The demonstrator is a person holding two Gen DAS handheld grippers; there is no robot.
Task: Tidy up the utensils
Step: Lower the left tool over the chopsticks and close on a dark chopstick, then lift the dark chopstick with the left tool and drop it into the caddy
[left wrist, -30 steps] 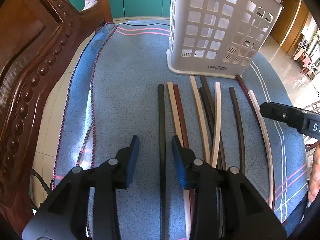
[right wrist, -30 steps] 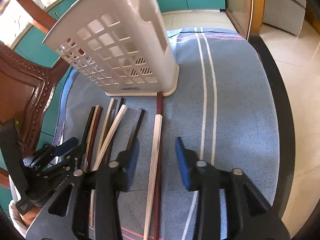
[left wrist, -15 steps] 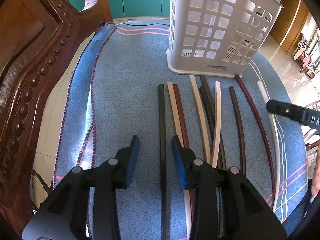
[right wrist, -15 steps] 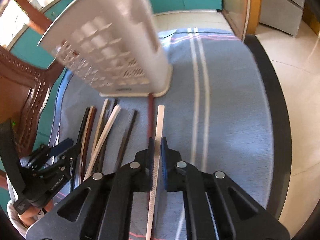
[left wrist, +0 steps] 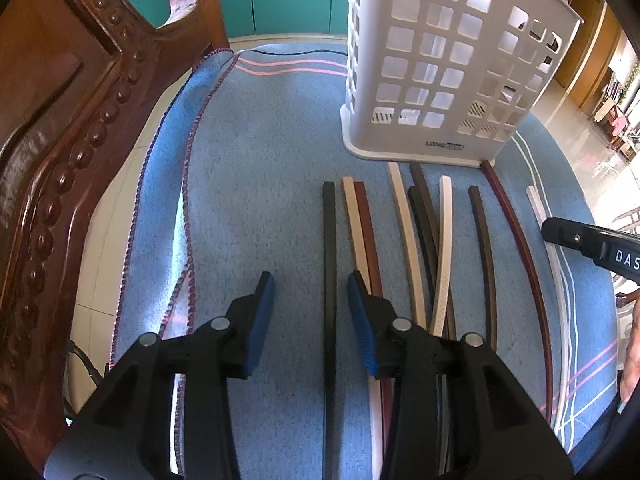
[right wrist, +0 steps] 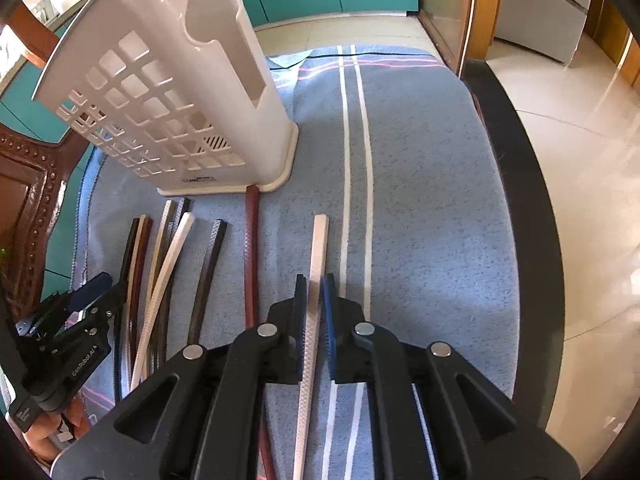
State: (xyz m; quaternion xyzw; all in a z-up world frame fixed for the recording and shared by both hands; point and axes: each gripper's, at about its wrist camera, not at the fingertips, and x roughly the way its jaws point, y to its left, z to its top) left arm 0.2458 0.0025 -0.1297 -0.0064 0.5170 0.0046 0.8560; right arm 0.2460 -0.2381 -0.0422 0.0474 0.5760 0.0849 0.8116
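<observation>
Several chopsticks in black, brown, dark red and cream lie side by side on a blue cloth (left wrist: 248, 184) in front of a white perforated utensil holder (left wrist: 440, 60) (right wrist: 160, 92). My right gripper (right wrist: 314, 282) is shut on a white textured chopstick (right wrist: 320, 240), which points away from me just right of a dark red chopstick (right wrist: 251, 248). My left gripper (left wrist: 310, 282) hovers with its jaws opening. A black chopstick (left wrist: 329, 232) lies on the cloth in the gap between them, and the pads do not touch it. The right gripper (left wrist: 580, 240) also shows at the right edge of the left wrist view.
A carved wooden chair back (left wrist: 60, 140) rises close on the left of the cloth. The table's dark rim (right wrist: 516, 200) runs along the right, with tiled floor beyond. Bare cloth with white stripes (right wrist: 356, 140) lies right of the holder. A hand (left wrist: 630, 360) shows at the right edge.
My right gripper shut on the white chopstick and slid it rightward, away from the dark red one. The left gripper stayed in place, its jaws a little wider.
</observation>
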